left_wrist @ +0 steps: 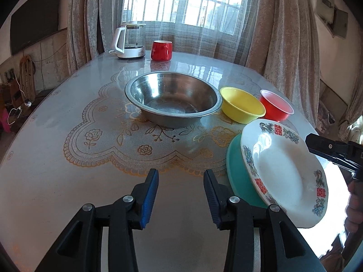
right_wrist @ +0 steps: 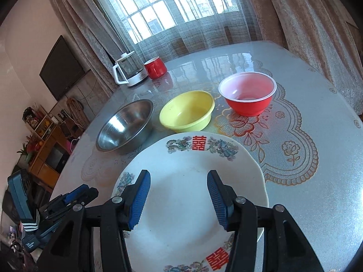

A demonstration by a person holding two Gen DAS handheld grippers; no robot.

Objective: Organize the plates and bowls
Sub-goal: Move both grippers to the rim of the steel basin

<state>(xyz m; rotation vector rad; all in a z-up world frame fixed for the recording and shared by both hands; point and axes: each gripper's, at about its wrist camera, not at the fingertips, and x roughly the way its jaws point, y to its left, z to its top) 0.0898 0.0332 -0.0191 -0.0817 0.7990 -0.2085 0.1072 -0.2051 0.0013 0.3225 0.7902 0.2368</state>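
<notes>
A white plate [left_wrist: 283, 170] with floral rim and red characters lies on a teal plate [left_wrist: 238, 176] at the table's near right. Behind them stand a steel bowl [left_wrist: 172, 99], a yellow bowl [left_wrist: 240, 104] and a red bowl [left_wrist: 275, 106]. My left gripper [left_wrist: 181, 176] is open over bare tablecloth, left of the plates, with nothing between its fingers. My right gripper [right_wrist: 178, 176] hovers open above the white plate [right_wrist: 181, 154], its pads apart from it. The steel bowl [right_wrist: 124, 127], yellow bowl [right_wrist: 186, 113] and red bowl [right_wrist: 247, 95] stand in a row beyond.
A glass kettle [left_wrist: 130, 40] and a red mug [left_wrist: 161, 49] stand at the far edge of the oval table [left_wrist: 68, 136], by the curtained window. A lace-pattern cloth covers the table. A TV and a shelf stand to the left.
</notes>
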